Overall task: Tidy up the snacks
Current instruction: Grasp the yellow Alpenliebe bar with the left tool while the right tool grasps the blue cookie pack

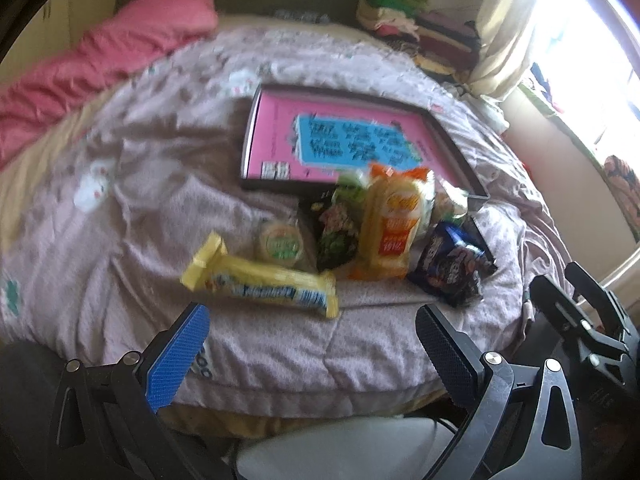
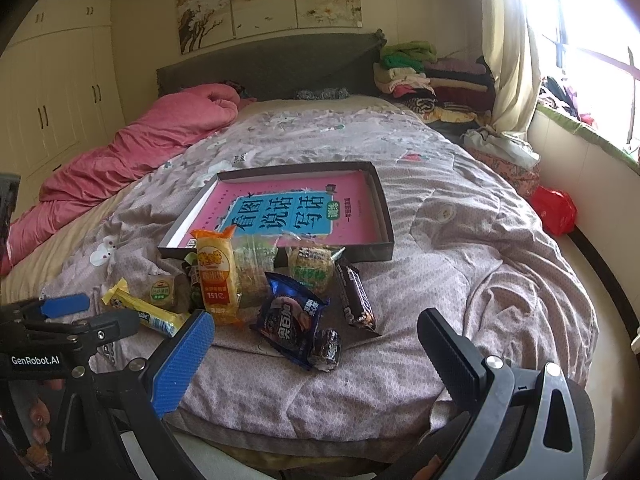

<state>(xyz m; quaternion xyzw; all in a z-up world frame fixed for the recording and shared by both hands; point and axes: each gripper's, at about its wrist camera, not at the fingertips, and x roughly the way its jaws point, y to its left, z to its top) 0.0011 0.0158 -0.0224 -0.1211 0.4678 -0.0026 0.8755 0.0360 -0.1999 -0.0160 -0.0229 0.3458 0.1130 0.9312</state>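
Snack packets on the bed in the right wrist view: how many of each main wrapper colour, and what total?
Yellow: 1, the long yellow wafer bar.
Orange: 1, the tall orange cracker pack.
Clear or green: 3, at.
Dark: 3, the blue biscuit pouch, brown chocolate bar, small round cake.
Total: 8; more may be hidden.

A bed (image 2: 460,240) fills the room, spread with a pale patterned quilt; a rumpled pink duvet (image 2: 132,152) lies along its left side. Behind stands a dark padded headboard (image 2: 272,66) under a three-panel painting (image 2: 272,0). Cream wardrobe doors (image 2: 52,96) line the left wall. Folded clothes (image 2: 432,80) pile beside a cream curtain (image 2: 508,48), and harsh daylight floods the window (image 2: 592,40) at right.
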